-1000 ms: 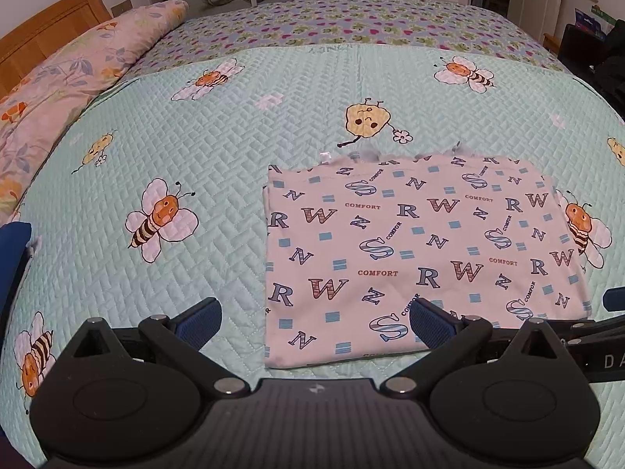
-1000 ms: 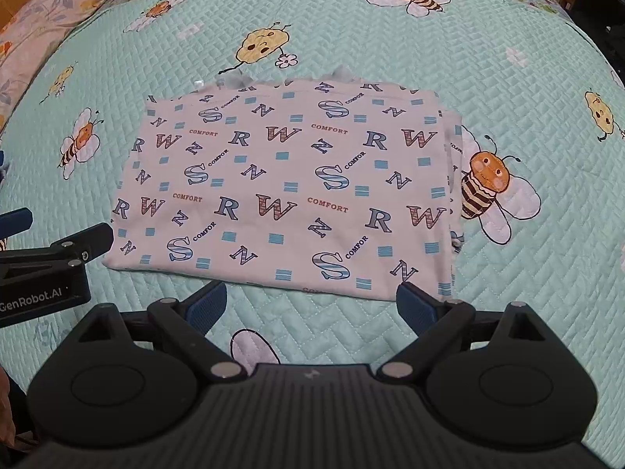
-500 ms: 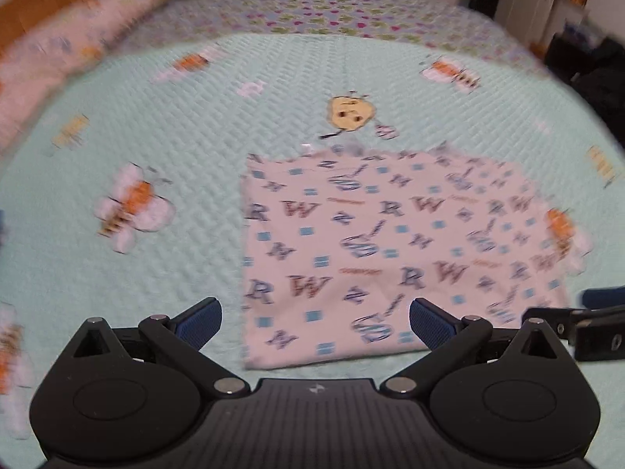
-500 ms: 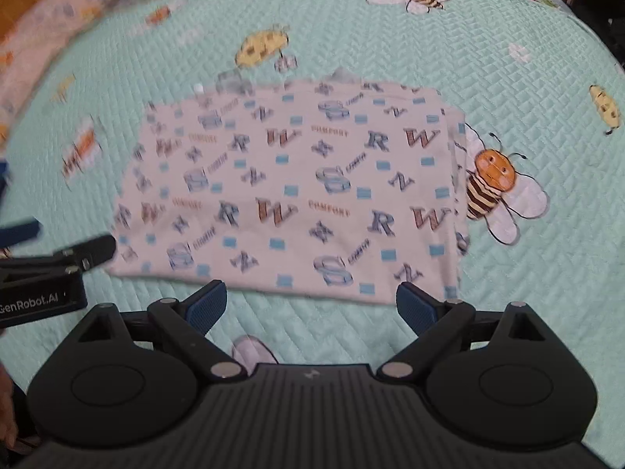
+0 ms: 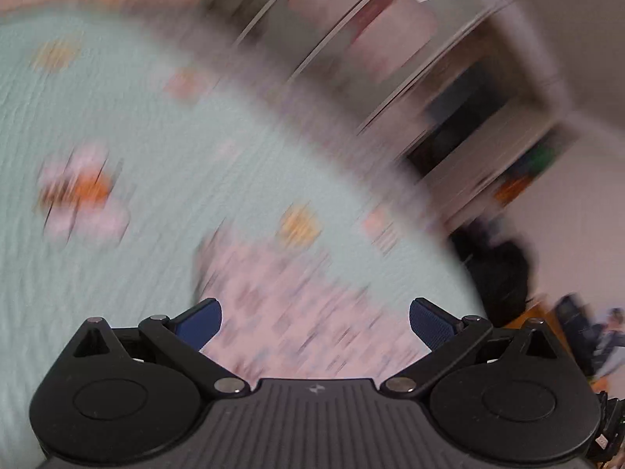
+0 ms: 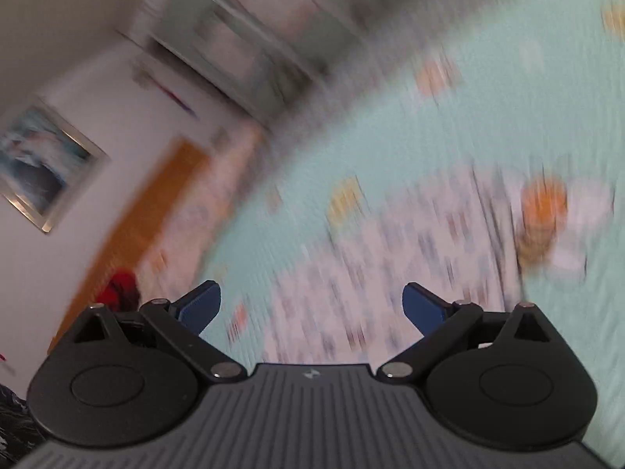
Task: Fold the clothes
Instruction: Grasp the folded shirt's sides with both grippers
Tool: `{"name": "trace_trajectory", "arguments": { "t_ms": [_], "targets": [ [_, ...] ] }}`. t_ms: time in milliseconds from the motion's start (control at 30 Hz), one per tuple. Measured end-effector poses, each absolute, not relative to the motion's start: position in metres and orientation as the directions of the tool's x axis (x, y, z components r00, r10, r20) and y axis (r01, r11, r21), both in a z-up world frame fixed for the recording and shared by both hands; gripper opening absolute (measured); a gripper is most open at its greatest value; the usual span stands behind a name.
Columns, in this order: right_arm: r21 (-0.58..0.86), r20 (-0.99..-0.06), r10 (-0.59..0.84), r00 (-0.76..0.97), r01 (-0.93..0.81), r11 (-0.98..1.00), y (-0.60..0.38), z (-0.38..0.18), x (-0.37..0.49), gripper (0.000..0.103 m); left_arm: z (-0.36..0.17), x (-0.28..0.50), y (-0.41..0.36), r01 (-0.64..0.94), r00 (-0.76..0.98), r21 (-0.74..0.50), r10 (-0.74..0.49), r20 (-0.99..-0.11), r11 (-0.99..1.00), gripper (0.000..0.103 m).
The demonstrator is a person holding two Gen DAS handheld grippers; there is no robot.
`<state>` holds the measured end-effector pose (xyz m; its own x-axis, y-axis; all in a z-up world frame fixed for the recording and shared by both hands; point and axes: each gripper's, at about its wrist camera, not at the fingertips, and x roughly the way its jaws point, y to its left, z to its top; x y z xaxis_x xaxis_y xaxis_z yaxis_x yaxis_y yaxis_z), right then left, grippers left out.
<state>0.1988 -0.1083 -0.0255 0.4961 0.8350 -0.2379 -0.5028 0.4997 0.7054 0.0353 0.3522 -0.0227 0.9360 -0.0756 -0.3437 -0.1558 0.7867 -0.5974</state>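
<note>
Both our views have swung and tilted since a second ago (now badly blurred). Our left gripper (image 5: 315,322) gapes empty; our right gripper (image 6: 311,306), just widened, also empty. The cloth (image 5: 297,312) lies flat on the bed (image 5: 156,136).

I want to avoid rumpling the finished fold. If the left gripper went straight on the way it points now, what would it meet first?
Probably the folded pink letter-print cloth on the mint-green quilted bedspread: it lies right ahead between the open left gripper's blue pads. Heavy blur leaves depth unclear.
</note>
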Motion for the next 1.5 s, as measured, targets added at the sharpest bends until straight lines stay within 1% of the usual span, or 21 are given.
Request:
{"name": "trace_trajectory", "arguments": {
  "t_ms": [33, 67, 100, 133, 167, 200, 233, 300, 400, 533, 667, 733, 833, 1000, 1167, 1300, 1500],
  "targets": [
    [0.664, -0.178, 0.84, 0.513, -0.567, 0.487, -0.111, -0.02, 0.191, 0.103, -0.018, 0.028, 0.349, -0.117, 0.96, -0.569, -0.053, -0.274, 0.814, 0.102],
    [0.623, -0.149, 0.841, 0.52, -0.611, 0.488, -0.113, -0.019, 0.187, 0.103, -0.019, 0.026, 0.345, -0.118, 0.969, -0.527, -0.019, -0.248, 0.842, 0.102],
    [0.606, -0.166, 0.839, 0.518, -0.618, 0.502, -0.113, -0.023, 0.19, 0.103, -0.022, 0.028, 0.345, -0.136, 0.968, -0.498, 0.009, -0.249, 0.856, 0.102],
    [0.62, -0.228, 0.829, 0.51, -0.58, 0.528, -0.111, -0.028, 0.199, 0.103, -0.029, 0.038, 0.353, -0.189, 0.945, -0.518, 0.011, -0.327, 0.834, 0.102],
    [0.653, -0.311, 0.809, 0.499, -0.506, 0.563, -0.111, -0.036, 0.212, 0.103, -0.041, 0.051, 0.366, -0.248, 0.906, -0.569, -0.02, -0.422, 0.784, 0.102],
    [0.691, -0.374, 0.794, 0.479, -0.427, 0.583, -0.112, -0.047, 0.225, 0.103, -0.054, 0.063, 0.379, -0.303, 0.861, -0.61, -0.064, -0.504, 0.732, 0.102],
    [0.723, -0.395, 0.794, 0.462, -0.378, 0.579, -0.116, -0.057, 0.236, 0.103, -0.068, 0.073, 0.39, -0.338, 0.826, -0.641, -0.109, -0.553, 0.69, 0.102],
    [0.762, -0.408, 0.792, 0.454, -0.309, 0.57, -0.126, -0.076, 0.252, 0.103, -0.09, 0.084, 0.406, -0.383, 0.789, -0.652, -0.135, -0.599, 0.654, 0.102],
    [0.782, -0.452, 0.783, 0.427, -0.232, 0.578, -0.132, -0.099, 0.273, 0.103, -0.111, 0.101, 0.422, -0.427, 0.74, -0.631, -0.15, -0.655, 0.648, 0.102],
    [0.777, -0.509, 0.772, 0.381, -0.184, 0.603, -0.13, -0.129, 0.297, 0.103, -0.133, 0.114, 0.435, -0.391, 0.75, -0.715, -0.249, -0.613, 0.58, 0.102],
    [0.805, -0.466, 0.804, 0.37, -0.199, 0.559, -0.126, -0.142, 0.303, 0.103, -0.15, 0.126, 0.443, -0.355, 0.761, -0.761, -0.306, -0.573, 0.543, 0.102],
    [0.796, -0.478, 0.813, 0.332, -0.23, 0.561, -0.119, -0.141, 0.31, 0.103, -0.155, 0.13, 0.445, -0.327, 0.769, -0.785, -0.336, -0.545, 0.526, 0.102],
    [0.781, -0.494, 0.829, 0.261, -0.286, 0.556, -0.107, -0.139, 0.318, 0.103, -0.162, 0.145, 0.443, -0.284, 0.755, -0.801, -0.393, -0.525, 0.527, 0.102],
    [0.785, -0.491, 0.851, 0.185, -0.33, 0.524, -0.091, -0.139, 0.337, 0.103, -0.166, 0.175, 0.431, -0.235, 0.712, -0.801, -0.463, -0.527, 0.551, 0.102],
    [0.772, -0.501, 0.856, 0.128, -0.381, 0.509, -0.076, -0.136, 0.345, 0.103, -0.174, 0.201, 0.423, -0.216, 0.695, -0.829, -0.515, -0.502, 0.516, 0.102],
    [0.796, -0.478, 0.875, 0.073, -0.385, 0.467, -0.07, -0.136, 0.358, 0.103, -0.176, 0.219, 0.411, -0.173, 0.686, -0.838, -0.547, -0.479, 0.517, 0.102],
    [0.817, -0.46, 0.888, 0.017, -0.382, 0.431, -0.069, -0.137, 0.368, 0.103, -0.174, 0.23, 0.391, -0.126, 0.694, -0.818, -0.539, -0.477, 0.562, 0.102]
  ]
}}
